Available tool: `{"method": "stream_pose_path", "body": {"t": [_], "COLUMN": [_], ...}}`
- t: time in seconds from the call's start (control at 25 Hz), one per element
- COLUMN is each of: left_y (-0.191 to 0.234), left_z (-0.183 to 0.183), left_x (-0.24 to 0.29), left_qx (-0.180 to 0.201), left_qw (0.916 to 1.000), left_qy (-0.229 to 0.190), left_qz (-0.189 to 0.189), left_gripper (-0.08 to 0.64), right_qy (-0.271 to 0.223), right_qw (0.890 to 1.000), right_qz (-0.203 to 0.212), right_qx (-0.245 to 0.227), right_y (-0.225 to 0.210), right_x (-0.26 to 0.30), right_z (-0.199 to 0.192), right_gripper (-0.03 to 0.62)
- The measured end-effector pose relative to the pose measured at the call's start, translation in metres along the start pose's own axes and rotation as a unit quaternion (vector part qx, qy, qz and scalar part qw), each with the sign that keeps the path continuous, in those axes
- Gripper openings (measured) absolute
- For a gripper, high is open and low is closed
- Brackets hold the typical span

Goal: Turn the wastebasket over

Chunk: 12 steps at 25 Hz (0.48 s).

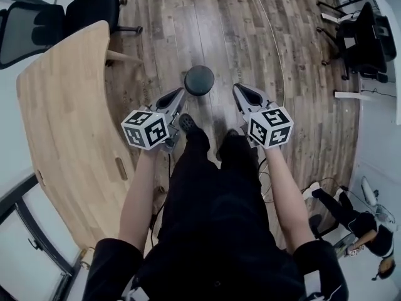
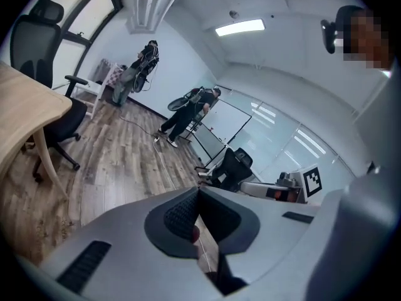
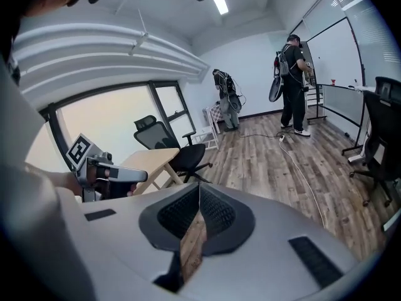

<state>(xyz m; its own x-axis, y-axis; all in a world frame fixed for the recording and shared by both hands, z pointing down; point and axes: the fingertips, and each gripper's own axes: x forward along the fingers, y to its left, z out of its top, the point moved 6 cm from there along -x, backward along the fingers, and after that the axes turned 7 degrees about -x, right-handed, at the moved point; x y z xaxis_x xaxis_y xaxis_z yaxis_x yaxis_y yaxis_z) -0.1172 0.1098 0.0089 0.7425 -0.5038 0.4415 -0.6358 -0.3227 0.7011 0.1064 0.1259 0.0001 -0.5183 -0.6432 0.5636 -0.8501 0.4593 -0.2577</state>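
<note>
Only the head view is showing the wastebasket [image 1: 199, 80], dark and round, sitting on the floor [image 1: 219, 30] just ahead of and between the left gripper [image 1: 181, 92] and right gripper [image 1: 236, 87], both pinched closed on nothing, while the gripper views are catching distant people [image 2: 188, 115] and chairs [image 3: 187, 157].

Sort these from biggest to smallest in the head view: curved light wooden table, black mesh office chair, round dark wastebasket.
1. Curved light wooden table.
2. Black mesh office chair, partly cut off at the edge.
3. Round dark wastebasket, farther away down on the floor.
</note>
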Motion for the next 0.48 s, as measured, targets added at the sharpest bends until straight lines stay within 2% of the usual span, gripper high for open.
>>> {"method": "stream_pose_path", "body": {"t": [0.12,0.32,0.48], "left_y": [0.019,0.036,0.068], "left_z": [-0.021,-0.048,-0.061], "left_x": [0.007,0.018,0.034], "left_qx": [-0.011,-0.017,-0.014], "left_qw": [0.9995,0.9984,0.9977], "left_qy": [0.026,0.035,0.034], "left_qz": [0.011,0.041,0.058], "left_gripper": [0.014,0.014,0.014], "right_qy": [0.016,0.031,0.041], "right_qw": [1.0,0.999,0.999], "right_qz": [-0.008,0.0,0.008], "right_qx": [0.004,0.02,0.031], "right_y": [0.001,-0.011,-0.025], "right_x": [0.012,0.031,0.072], "right_z": [-0.023,-0.06,-0.089], "right_gripper": [0.034,0.034,0.034]}}
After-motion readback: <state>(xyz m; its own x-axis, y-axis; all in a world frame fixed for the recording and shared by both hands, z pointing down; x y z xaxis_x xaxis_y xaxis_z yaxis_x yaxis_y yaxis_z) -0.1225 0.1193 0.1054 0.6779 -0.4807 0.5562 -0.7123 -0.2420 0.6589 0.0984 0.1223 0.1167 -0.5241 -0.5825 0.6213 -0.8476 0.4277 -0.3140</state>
